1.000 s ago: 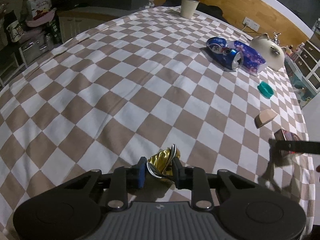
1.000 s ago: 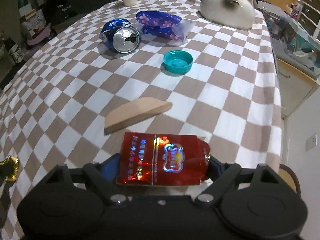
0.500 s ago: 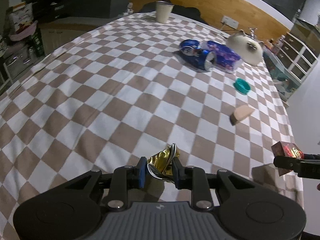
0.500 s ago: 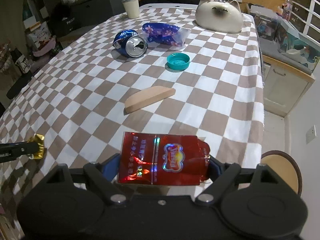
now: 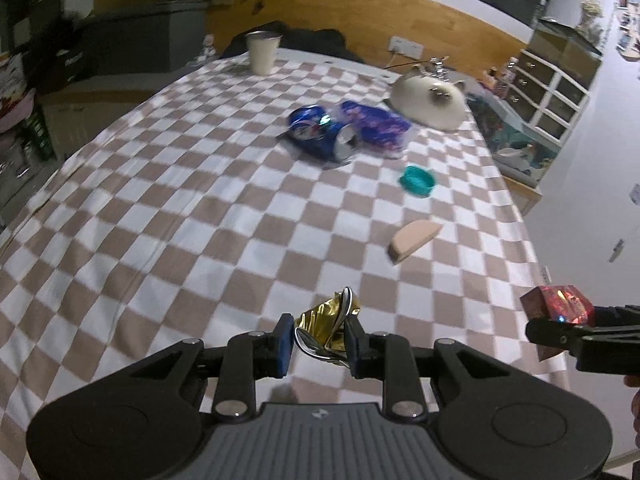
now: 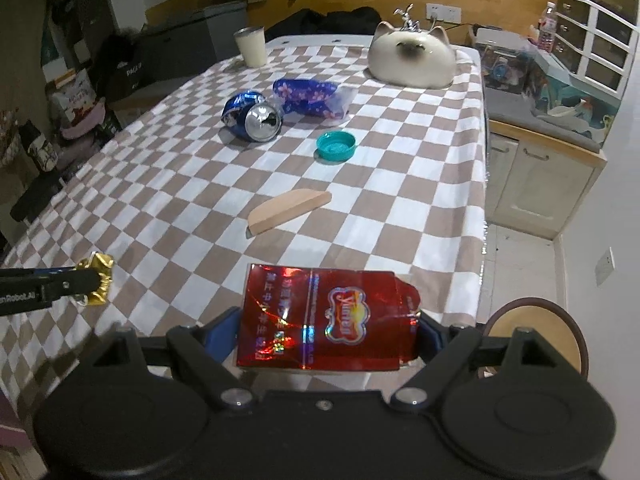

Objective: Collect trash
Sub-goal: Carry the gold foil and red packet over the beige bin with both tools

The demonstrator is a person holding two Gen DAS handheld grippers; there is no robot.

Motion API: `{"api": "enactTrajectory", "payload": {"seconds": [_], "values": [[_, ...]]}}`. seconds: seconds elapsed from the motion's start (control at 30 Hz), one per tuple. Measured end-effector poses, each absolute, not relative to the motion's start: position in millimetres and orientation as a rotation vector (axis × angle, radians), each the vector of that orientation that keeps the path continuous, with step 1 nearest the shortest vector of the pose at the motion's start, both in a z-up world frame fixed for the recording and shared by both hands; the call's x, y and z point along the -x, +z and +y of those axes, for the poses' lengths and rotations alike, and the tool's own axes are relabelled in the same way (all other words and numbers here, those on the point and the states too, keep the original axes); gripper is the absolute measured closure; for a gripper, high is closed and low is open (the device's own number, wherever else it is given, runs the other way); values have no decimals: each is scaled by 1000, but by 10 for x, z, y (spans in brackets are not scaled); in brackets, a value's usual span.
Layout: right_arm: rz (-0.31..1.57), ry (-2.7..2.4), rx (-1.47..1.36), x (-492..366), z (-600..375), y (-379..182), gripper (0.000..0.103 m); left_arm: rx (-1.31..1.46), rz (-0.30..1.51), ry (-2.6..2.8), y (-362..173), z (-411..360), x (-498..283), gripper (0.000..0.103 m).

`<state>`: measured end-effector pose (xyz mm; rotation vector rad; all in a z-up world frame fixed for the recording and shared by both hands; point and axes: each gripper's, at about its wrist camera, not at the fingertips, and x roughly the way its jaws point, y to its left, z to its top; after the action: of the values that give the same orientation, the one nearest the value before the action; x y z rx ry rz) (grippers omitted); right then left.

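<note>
My left gripper [image 5: 318,340] is shut on a crumpled gold foil wrapper [image 5: 328,322], lifted above the near edge of the checkered table [image 5: 200,200]. The right gripper [image 6: 326,330] is shut on a flat red shiny packet [image 6: 326,318], held above the table's near right corner. In the left wrist view the right gripper [image 5: 560,320] shows at the right edge with the red packet [image 5: 556,302]. In the right wrist view the left gripper's fingertips [image 6: 86,278] hold the gold wrapper [image 6: 98,276]. A crushed blue can [image 6: 252,118] and a blue flowered wrapper [image 6: 310,98] lie farther back.
A teal lid [image 6: 336,145] and a half-round wooden piece [image 6: 288,210] lie mid-table. A cat-shaped ceramic piece [image 6: 412,58] and a cream cup [image 6: 251,46] stand at the far end. A round stool [image 6: 560,336] and a cabinet [image 6: 536,184] stand off the right edge.
Both grippers have risen and drawn back from the table with their pieces still held; the table items now look smaller and farther away. The left gripper has rolled somewhat.
</note>
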<state>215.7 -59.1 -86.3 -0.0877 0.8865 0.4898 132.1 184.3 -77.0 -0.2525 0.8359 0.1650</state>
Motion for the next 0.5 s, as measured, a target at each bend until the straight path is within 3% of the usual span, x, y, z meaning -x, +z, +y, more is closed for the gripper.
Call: {"api": "enactTrajectory", "payload": {"seconds": [0.5], "values": [[819,416,5,-2172,-1188,-637,16,207,808,110,-568,1183,-1568,75]]}}
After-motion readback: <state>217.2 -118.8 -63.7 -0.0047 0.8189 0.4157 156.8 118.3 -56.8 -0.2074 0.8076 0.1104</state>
